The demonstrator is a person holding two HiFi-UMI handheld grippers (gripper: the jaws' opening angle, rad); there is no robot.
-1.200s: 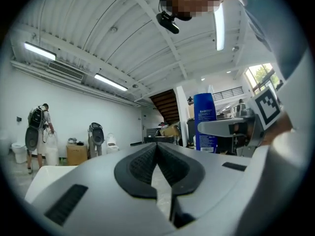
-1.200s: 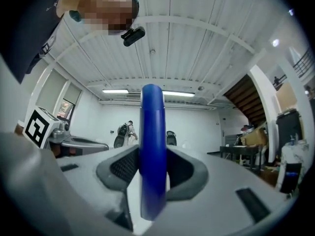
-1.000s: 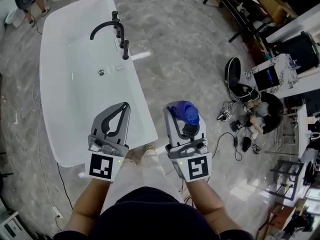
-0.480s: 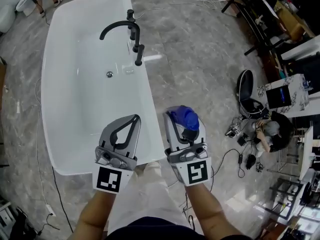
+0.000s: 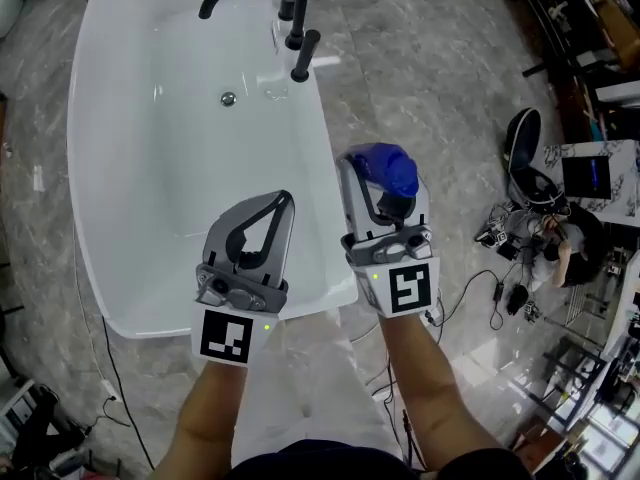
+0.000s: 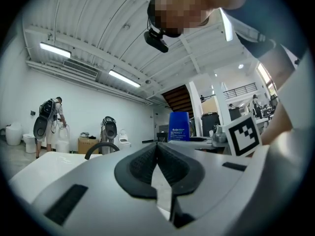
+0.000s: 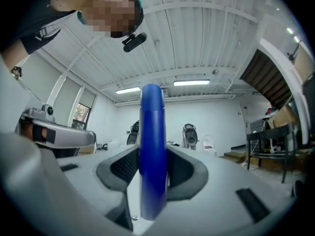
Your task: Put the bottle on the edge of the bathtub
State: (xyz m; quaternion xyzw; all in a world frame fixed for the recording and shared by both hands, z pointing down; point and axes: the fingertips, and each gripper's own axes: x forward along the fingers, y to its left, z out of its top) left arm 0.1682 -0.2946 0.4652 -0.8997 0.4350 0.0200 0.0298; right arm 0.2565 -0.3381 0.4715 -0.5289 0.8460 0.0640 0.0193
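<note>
Below the head camera, the white bathtub [image 5: 140, 198] is lying ahead. The left gripper [image 5: 280, 204] is hovering over its near rim, jaws pressed together and empty. The right gripper [image 5: 384, 190] is clamping the blue bottle [image 7: 151, 151] just beside that rim, probably for setting it there.

No text, brand or number can be read. The blue bottle [image 6: 178, 127] carries a few lines of white print on its side, seen in the left gripper view; the characters are too small to make out. The left square marker [image 5: 225, 336] and the right square marker [image 5: 405, 288] show black-and-white block patterns only, without letters or digits.
</note>
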